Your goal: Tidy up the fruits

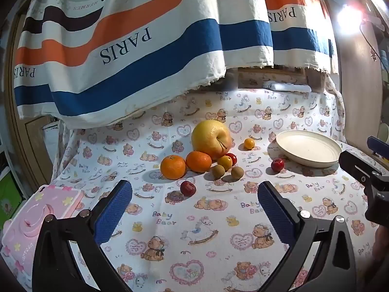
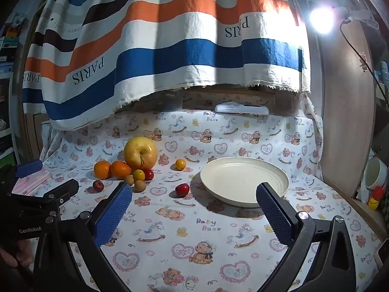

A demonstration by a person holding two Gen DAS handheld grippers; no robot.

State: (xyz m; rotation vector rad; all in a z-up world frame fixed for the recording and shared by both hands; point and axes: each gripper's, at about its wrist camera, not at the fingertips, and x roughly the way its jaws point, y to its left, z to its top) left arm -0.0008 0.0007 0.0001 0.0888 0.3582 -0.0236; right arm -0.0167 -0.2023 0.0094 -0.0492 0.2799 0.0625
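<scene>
A worktop (image 1: pixel 194 243) covered in a white cloth printed with bears and hearts carries a cluster of fruit and one empty cream plate (image 1: pixel 308 148).

Counted in the left wrist view: one large yellow apple (image 1: pixel 211 138), lying on its side with its stem pointing toward the camera and slightly right; two oranges (image 1: pixel 173 167) touching each other just in front of and left of the apple; two brown kiwis (image 1: pixel 218 171) side by side in front; one small yellow fruit (image 1: pixel 225 162) between the kiwis and the apple, with one small red fruit (image 1: pixel 232 158) tucked just behind it. Apart from the cluster lie one dark red fruit (image 1: pixel 188 188) nearer the camera, one small yellow-orange fruit (image 1: pixel 249 143) to the right of the apple, and one red fruit (image 1: pixel 277 165) just beside the plate's near left rim.

The plate sits at the right of the worktop, well apart from the cluster.

The left tongs (image 1: pixel 194 209) hang above the cloth in front of the fruit, spread wide with nothing between the blue pads. The right tongs (image 2: pixel 194 211) are likewise spread wide and hold nothing, with the right pad overlapping the plate's near rim in the right wrist view.

A pink case (image 1: pixel 36 219) lies at the worktop's left edge. A striped blue, orange and white cloth (image 1: pixel 145 48) hangs behind.
</scene>
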